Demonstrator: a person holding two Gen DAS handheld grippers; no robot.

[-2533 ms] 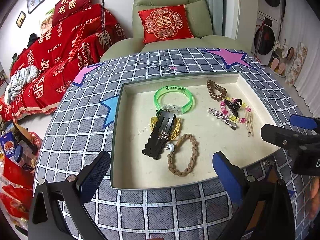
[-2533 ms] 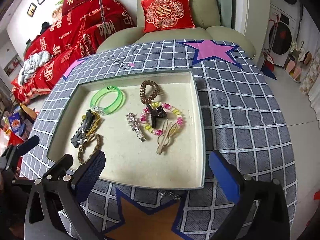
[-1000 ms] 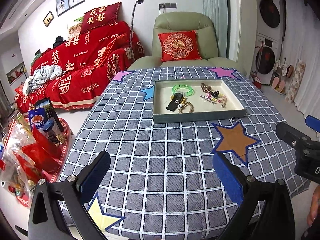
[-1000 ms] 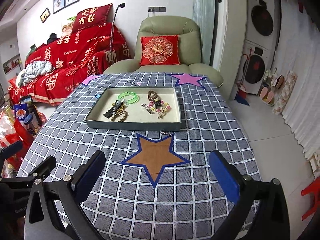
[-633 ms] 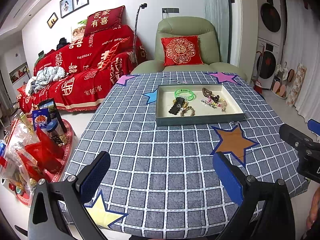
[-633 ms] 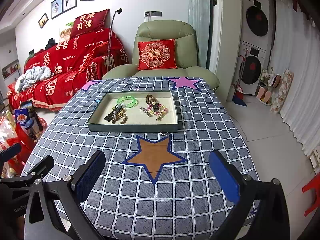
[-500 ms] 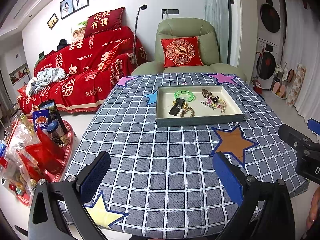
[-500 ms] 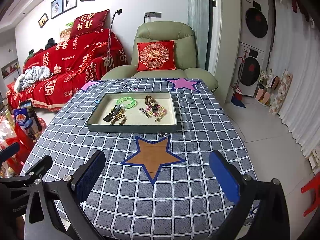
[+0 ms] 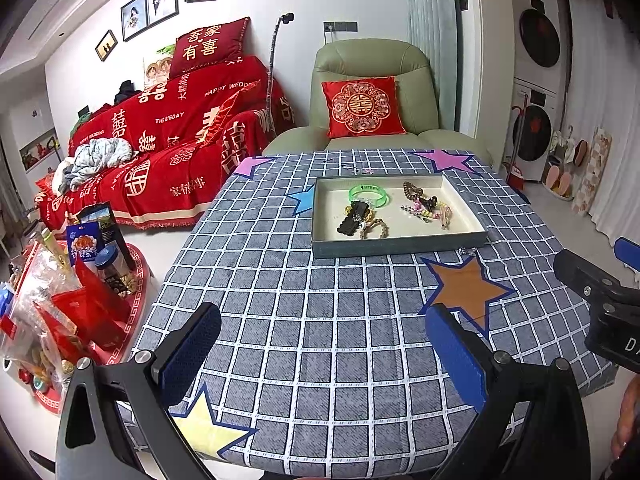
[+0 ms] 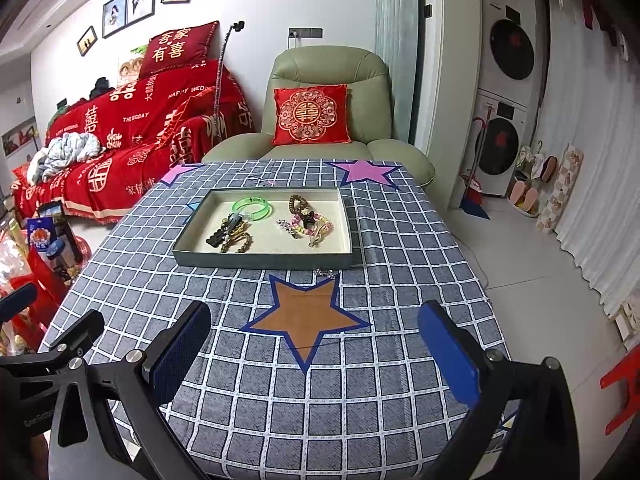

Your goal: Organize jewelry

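Both tools hang low over the near edge of the table, pointing straight ahead across it. The left gripper fills the bottom of its own picture. Its two blue pads are spread wide apart, and nothing is between them. The right gripper looks the same in its picture: blue pads far apart, holding nothing. In the left view, part of the right gripper also pokes in at the right edge. In the right view, part of the left gripper shows at the lower left.

The tray sits in the upper middle of both pictures, well apart from both tools, on the checked cloth with stars. Inside it, a green bangle lies near the back. In front of that is a black hair clip, touching a brown twisted band. On the right side of the tray there is a brown bead bracelet and a jumble of pink and yellow beads.

A small shiny bit lies on the cloth just in front of the tray, near the orange star. It is too small to tell what it is.
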